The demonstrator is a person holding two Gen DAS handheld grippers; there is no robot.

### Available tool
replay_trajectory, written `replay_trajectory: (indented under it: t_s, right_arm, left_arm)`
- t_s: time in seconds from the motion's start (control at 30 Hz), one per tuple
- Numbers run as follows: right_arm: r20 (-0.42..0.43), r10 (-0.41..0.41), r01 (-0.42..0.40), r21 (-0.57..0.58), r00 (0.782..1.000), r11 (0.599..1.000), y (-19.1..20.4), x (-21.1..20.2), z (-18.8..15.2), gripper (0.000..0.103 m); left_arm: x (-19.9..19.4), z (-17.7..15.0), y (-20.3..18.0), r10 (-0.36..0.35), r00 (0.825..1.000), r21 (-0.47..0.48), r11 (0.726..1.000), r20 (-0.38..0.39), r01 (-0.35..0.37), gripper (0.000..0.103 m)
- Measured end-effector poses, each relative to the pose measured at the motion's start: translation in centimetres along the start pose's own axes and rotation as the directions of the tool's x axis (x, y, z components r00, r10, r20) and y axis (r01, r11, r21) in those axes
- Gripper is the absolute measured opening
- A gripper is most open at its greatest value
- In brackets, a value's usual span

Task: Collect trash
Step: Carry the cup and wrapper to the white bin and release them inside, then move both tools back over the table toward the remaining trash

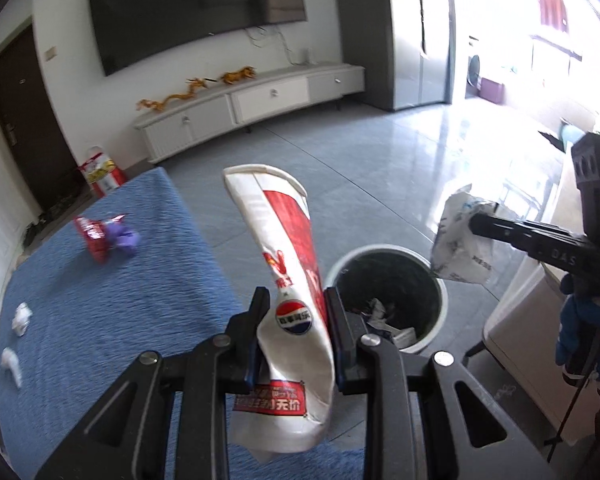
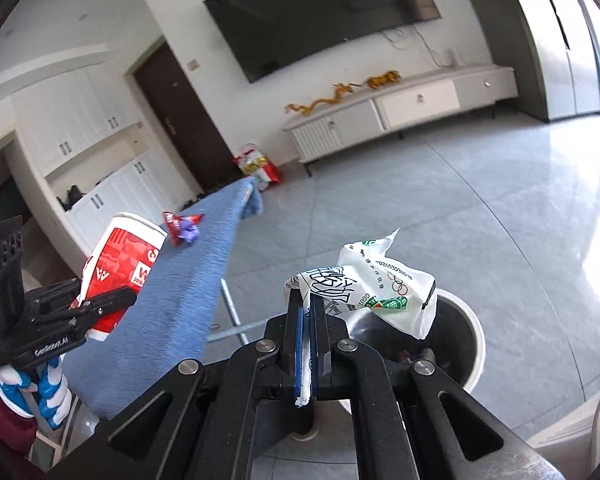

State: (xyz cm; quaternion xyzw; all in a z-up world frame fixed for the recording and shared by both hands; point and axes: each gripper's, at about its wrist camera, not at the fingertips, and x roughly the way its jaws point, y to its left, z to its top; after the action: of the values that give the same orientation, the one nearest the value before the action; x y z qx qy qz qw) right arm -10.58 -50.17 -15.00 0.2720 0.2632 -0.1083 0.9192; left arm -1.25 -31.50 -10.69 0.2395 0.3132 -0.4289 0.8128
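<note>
My left gripper (image 1: 296,302) is shut on a crushed red and white paper cup (image 1: 288,264) and holds it above the blue table's edge, just left of the white trash bin (image 1: 440,280). The cup also shows in the right wrist view (image 2: 120,264). My right gripper (image 2: 307,300) is shut on a white plastic wrapper (image 2: 380,284) and holds it over the bin (image 2: 476,344). The wrapper also shows in the left wrist view (image 1: 460,240). The bin holds some trash.
On the blue-clothed table (image 1: 120,300) lie a red wrapper with a purple scrap (image 1: 104,236) and two white paper wads (image 1: 22,318). A white TV cabinet (image 1: 252,104) stands at the far wall. A beige box (image 1: 532,340) stands right of the bin.
</note>
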Motion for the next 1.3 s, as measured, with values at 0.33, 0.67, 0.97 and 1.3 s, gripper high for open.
replay_trajectory:
  t_s: [0.33,0.67,0.97,1.3]
  right_arm:
    - [-0.080,-0.039,0.046,0.087,0.996,0.995,-4.6,3.8,-1.2,0.003]
    - [-0.157,-0.086,0.105,0.117,0.984,0.988,-7.3,8.4,-1.7,0.003]
    - [-0.211,-0.175,0.204,0.121,0.962,0.971,-9.3,11.2,-2.1,0.015]
    - [-0.181,-0.225,0.253,0.149,0.957,0.956,-9.8,8.4,-2.7,0.034]
  left_arm:
    - [6.5,0.8,-4.3,-0.087,0.989,0.064,0.993,-0.116,0.095,0.025]
    - [12.3,1.5,-7.1,-0.212,0.948,0.027,0.974,-0.236,0.225,0.026]
    - [15.1,2.5,-7.6,-0.276,0.924,-0.032,0.960,-0.266,0.278,0.027]
    - [15.4,3.1,-6.7,-0.323,0.918,-0.098,0.946,-0.228,0.308,0.045]
